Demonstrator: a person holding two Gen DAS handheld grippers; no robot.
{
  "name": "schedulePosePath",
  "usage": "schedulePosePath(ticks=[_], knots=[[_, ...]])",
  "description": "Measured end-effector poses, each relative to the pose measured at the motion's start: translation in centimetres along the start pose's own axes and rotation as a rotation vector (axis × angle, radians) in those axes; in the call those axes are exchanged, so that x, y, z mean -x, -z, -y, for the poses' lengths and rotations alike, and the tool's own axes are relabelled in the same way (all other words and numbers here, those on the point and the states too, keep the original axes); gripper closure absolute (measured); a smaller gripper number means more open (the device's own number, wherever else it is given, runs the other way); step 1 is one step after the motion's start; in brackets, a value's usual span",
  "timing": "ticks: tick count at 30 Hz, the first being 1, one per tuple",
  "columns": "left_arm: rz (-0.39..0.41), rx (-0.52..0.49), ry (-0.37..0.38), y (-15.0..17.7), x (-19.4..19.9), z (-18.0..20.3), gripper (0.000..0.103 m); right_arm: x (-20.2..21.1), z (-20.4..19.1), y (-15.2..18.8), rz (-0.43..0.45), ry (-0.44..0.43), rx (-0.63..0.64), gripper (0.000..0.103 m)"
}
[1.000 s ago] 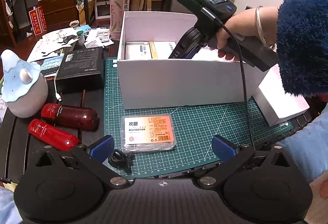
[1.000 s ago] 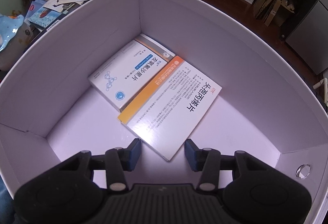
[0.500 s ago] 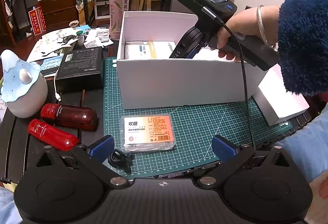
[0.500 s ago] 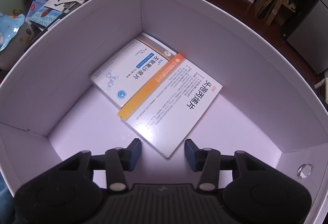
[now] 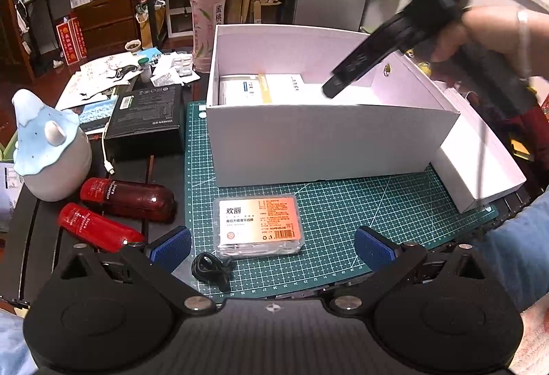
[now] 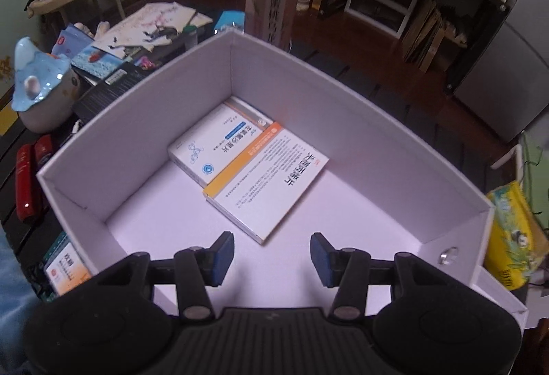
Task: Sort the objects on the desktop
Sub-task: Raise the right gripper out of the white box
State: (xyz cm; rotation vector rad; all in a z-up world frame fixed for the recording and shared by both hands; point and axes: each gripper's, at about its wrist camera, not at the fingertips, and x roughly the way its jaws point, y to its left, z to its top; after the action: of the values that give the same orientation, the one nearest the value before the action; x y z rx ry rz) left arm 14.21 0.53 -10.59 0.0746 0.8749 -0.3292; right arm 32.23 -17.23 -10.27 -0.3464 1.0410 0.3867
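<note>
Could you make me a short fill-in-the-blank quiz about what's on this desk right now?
1. The white box holds ____ flat medicine cartons.
2. The clear plastic case lies on the ____ cutting mat.
3. The two red bottles lie on their ____.
4. Between the right gripper fingers there is ____.

Missing words: two; green; sides; nothing

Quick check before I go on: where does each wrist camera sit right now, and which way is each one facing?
Left wrist: on the left gripper, low over the green cutting mat, facing the white box; the right gripper and hand show above it.
Right wrist: on the right gripper, above the white box, looking down inside; jaws opening, nothing between them.
Shared: the box, two medicine boxes inside, the flower bottle, the clear plastic case.
</note>
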Motion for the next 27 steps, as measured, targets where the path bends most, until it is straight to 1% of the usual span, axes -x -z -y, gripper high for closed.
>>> schedulePosePath(ticks=[1, 2, 6, 8, 10, 12, 18, 21, 24, 27], knots=[[0.003, -0.002, -0.003, 0.0, 0.1, 0.0, 0.000, 1.2, -0.1, 0.3, 0.022, 0.005, -0.004, 0.044], [0.005, -0.004, -0.006, 0.0, 0.2, 0.1, 0.000, 2.3, -0.1, 0.6, 0.048, 0.009, -0.007, 0.040], [0.010, -0.005, -0.018, 0.1, 0.4, 0.1, 0.000, 6.8, -0.3, 2.1, 0.130, 0.012, -0.010, 0.039], [0.013, -0.003, -0.023, 0.1, 0.6, 0.1, 0.000, 8.8, -0.6, 3.1, 0.165, 0.014, -0.016, 0.035], [0.018, -0.006, -0.034, 0.2, 0.8, 0.2, 0.000, 10.5, -1.0, 4.3, 0.199, 0.017, -0.025, 0.028], [0.028, -0.021, -0.041, 0.2, 1.0, 0.6, 0.000, 11.9, -1.6, 5.6, 0.226, 0.020, -0.028, 0.025], [0.054, -0.079, -0.059, 0.5, 1.7, 1.8, 0.000, 13.2, -3.4, 9.2, 0.269, 0.001, -0.079, 0.024], [0.068, -0.101, -0.064, 0.6, 2.1, 2.3, 0.001, 13.4, -4.0, 10.9, 0.311, 0.005, -0.126, 0.022], [0.079, -0.117, -0.071, 0.6, 2.3, 2.6, 0.001, 12.9, -4.4, 12.7, 0.344, 0.042, -0.164, 0.021], [0.082, -0.111, -0.076, 0.6, 2.3, 2.5, 0.001, 12.4, -4.9, 14.1, 0.367, 0.100, -0.164, 0.021]])
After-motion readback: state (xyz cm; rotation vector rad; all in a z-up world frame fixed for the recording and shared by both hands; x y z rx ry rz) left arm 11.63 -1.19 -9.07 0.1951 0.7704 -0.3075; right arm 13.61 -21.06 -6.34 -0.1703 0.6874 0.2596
